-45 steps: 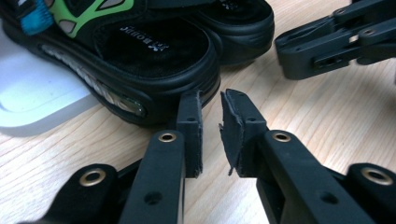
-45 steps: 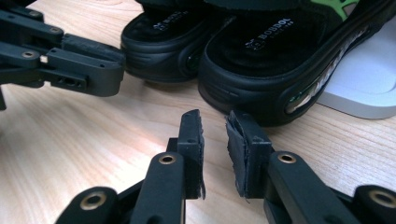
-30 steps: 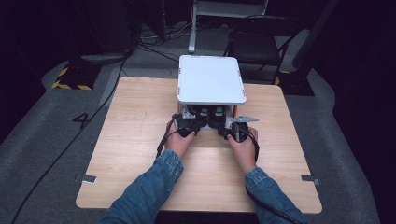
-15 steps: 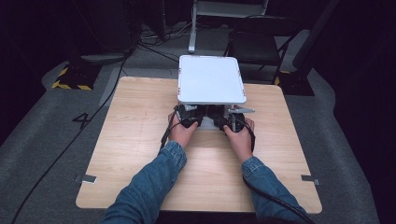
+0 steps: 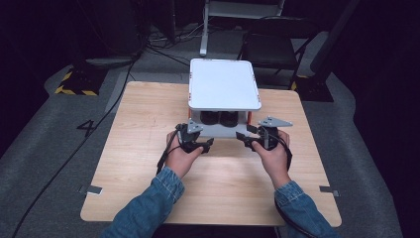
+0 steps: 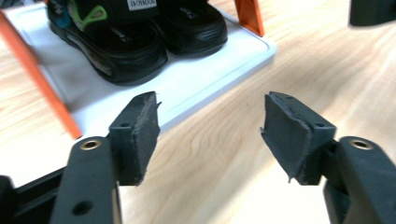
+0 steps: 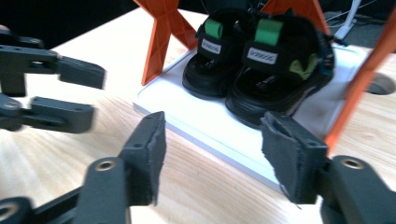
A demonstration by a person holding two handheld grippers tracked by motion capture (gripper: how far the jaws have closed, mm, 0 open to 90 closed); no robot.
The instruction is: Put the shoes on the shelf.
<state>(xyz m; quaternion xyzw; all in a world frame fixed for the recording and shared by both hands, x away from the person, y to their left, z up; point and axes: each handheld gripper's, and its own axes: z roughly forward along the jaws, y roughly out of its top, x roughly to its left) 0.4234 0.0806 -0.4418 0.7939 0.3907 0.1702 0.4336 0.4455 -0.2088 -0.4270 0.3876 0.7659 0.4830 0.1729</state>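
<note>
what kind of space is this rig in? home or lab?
Most likely a lab or recording studio, not a home. The light wooden table stands on grey carpet with black cables trailing across it and yellow-black hazard tape on the floor. A dark backdrop surrounds it, and a black folding chair stands behind.

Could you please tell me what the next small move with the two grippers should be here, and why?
Probably ease the right gripper forward toward the nearer black sandal on the white lower shelf of the rack. Both the right gripper and the left gripper have their jaws open with nothing between them, and stand short of the shelf edge over the wooden table, so neither sandal can be gripped yet.
</note>
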